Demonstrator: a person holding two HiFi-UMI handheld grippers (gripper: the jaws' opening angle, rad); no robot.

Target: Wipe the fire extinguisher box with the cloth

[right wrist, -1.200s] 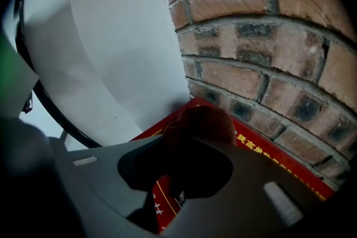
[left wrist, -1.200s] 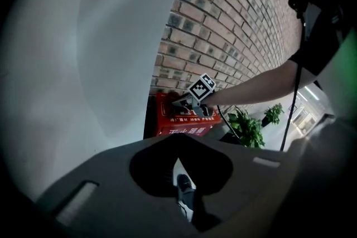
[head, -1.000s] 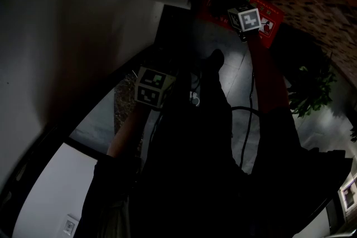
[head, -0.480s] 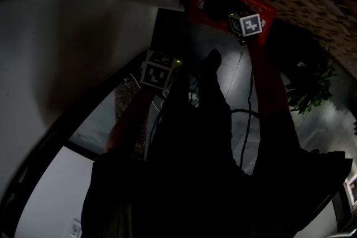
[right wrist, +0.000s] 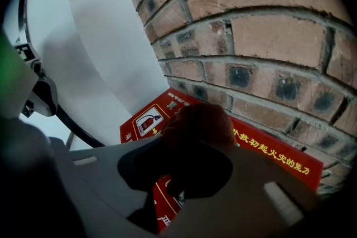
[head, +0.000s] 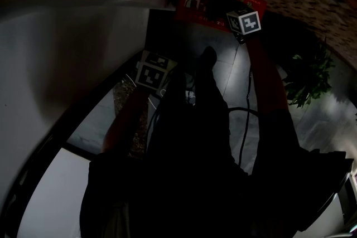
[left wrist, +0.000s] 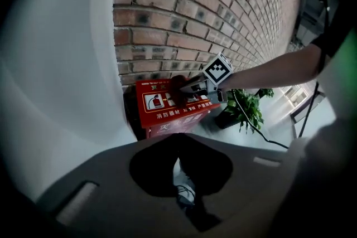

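The jaws of your right gripper [right wrist: 187, 147] clench a bunched red cloth [right wrist: 203, 120], likely soft and light, on the lid of the fire extinguisher box [right wrist: 142, 120] at 12 o'clock below the brick wall [right wrist: 268, 36]. The box looks rigid. The jaws of your left gripper [left wrist: 178, 145] sit together, empty.

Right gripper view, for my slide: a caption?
Right tool presses cloth onto red fire extinguisher box beside brick wall.

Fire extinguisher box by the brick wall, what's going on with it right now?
A person holds a gripper in each hand. The right gripper is shut on a dark red cloth and holds it against the top of the red fire extinguisher box, which sits against the brick wall. The left gripper hangs back from the box, jaws together with nothing between them.
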